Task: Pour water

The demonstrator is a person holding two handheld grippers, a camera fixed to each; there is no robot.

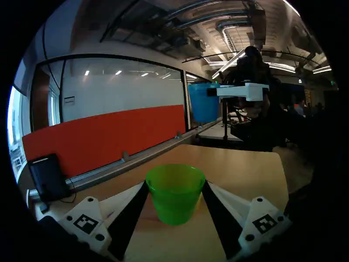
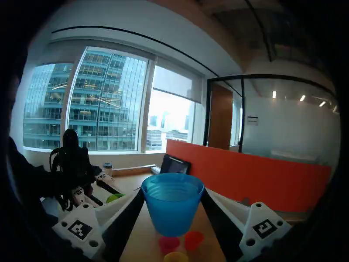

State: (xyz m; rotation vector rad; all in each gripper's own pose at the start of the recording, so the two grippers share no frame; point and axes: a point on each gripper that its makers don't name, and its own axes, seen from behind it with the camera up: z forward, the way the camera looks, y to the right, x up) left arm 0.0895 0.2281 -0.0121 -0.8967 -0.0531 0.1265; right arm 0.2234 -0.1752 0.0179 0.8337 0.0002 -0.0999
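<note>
The blue cup (image 2: 173, 205), translucent and upright, is raised well above the wooden table (image 1: 244, 170). The right gripper (image 2: 173, 192) is clamped on its two sides. The green cup (image 1: 175, 196) stays low over the table, and the left gripper (image 1: 175, 183) presses on both its sides. Behind stands an orange partition (image 1: 104, 135). Small coloured cups (image 2: 169, 243) are below the blue cup.

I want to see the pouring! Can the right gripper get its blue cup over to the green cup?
Probably yes. The right gripper holds the blue cup raised, and between it and the green cup in the left gripper I see just open tabletop, nothing blocking.
</note>
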